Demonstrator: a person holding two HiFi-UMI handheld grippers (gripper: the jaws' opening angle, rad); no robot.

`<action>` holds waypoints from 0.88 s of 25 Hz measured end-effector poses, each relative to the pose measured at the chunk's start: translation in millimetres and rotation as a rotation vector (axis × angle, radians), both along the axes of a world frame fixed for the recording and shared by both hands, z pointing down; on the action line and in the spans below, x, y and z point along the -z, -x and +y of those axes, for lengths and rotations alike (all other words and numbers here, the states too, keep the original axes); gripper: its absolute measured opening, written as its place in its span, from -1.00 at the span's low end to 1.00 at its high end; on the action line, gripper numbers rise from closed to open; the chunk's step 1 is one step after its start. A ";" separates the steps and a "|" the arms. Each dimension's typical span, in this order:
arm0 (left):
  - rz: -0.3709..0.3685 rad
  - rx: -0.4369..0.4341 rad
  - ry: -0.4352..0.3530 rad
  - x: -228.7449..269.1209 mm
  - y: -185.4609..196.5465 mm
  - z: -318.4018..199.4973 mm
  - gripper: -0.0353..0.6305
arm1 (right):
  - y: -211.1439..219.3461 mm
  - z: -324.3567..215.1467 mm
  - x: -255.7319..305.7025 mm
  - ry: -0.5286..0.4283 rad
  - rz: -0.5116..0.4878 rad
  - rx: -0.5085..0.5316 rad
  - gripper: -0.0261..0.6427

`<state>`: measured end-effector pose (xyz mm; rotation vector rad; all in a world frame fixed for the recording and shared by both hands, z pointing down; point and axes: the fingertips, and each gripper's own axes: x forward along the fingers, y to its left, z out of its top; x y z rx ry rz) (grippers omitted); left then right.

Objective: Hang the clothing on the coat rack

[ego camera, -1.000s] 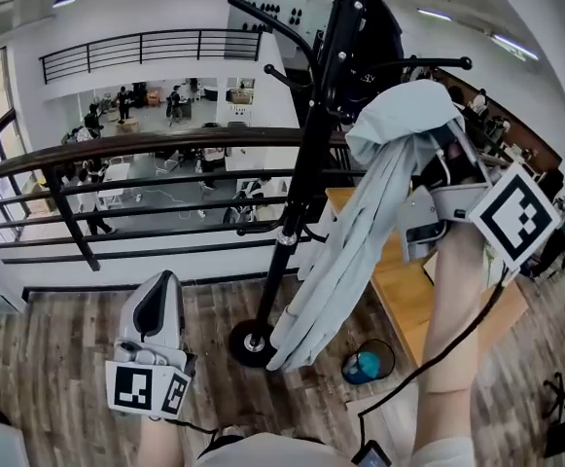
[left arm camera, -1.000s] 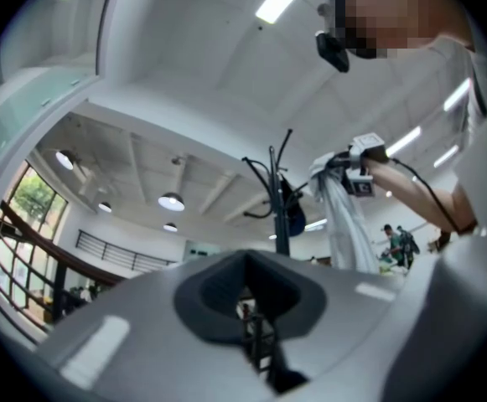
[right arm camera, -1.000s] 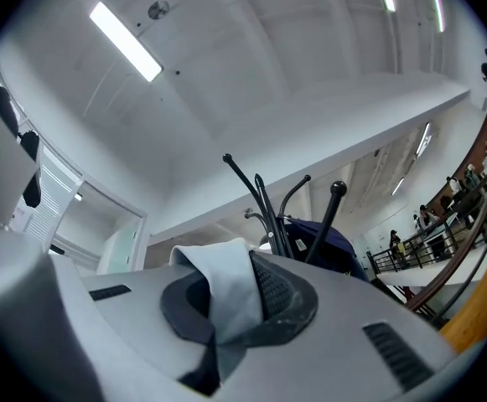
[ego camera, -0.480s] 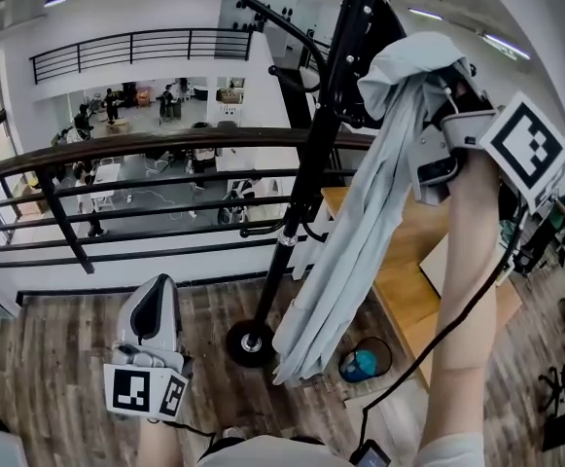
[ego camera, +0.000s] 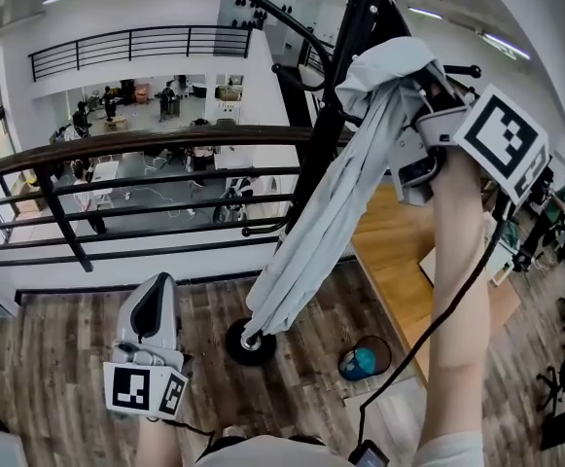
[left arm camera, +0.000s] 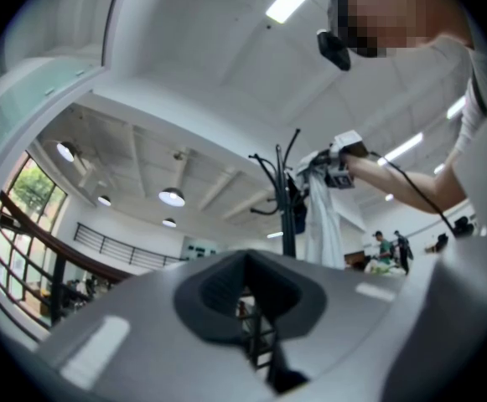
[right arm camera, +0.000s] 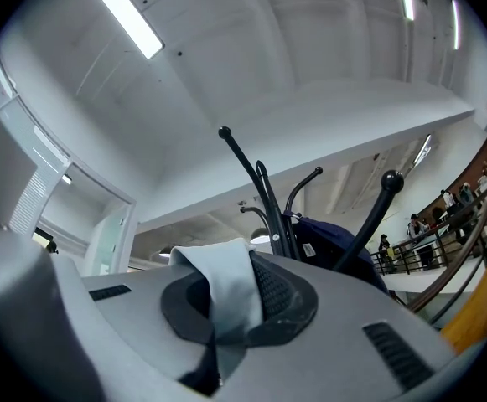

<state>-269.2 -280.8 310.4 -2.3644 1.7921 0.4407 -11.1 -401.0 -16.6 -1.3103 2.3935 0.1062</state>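
The black coat rack (ego camera: 313,163) rises from its round base (ego camera: 250,344) to hooks at the top. My right gripper (ego camera: 420,90) is raised beside those hooks, shut on the top of a pale grey garment (ego camera: 326,212) that hangs down across the pole. In the right gripper view the cloth (right arm camera: 226,287) is pinched in my right gripper (right arm camera: 230,300), with the rack's hooks (right arm camera: 260,193) just ahead. My left gripper (ego camera: 156,300) is held low at the left, shut and empty. The left gripper view shows my left gripper (left arm camera: 247,296) pointing up at the rack (left arm camera: 288,212).
A dark navy garment (right arm camera: 331,249) hangs on the rack's far side. A ball-tipped hook (right arm camera: 391,181) juts out to the right. Behind the rack runs a railing (ego camera: 165,144) over a lower floor. A wooden platform (ego camera: 399,261) and a blue bin (ego camera: 363,363) lie to the right.
My right gripper has carried the garment up and left, closer to the rack's hooks. The garment's hanging end swung left across the pole. My left gripper stayed still.
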 end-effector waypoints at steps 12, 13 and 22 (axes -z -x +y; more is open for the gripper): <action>0.014 -0.007 0.009 -3.6 -1.6 -0.3 -0.87 | 13.3 2.1 12.5 -0.032 0.047 0.024 -0.89; 0.014 -0.006 0.009 -3.2 -0.6 0.4 -0.87 | 12.0 1.7 7.2 -0.016 0.051 0.027 -0.89; 0.019 -0.021 0.006 -2.9 -2.1 2.4 -0.87 | -4.1 9.1 -23.8 0.055 0.068 0.017 -0.89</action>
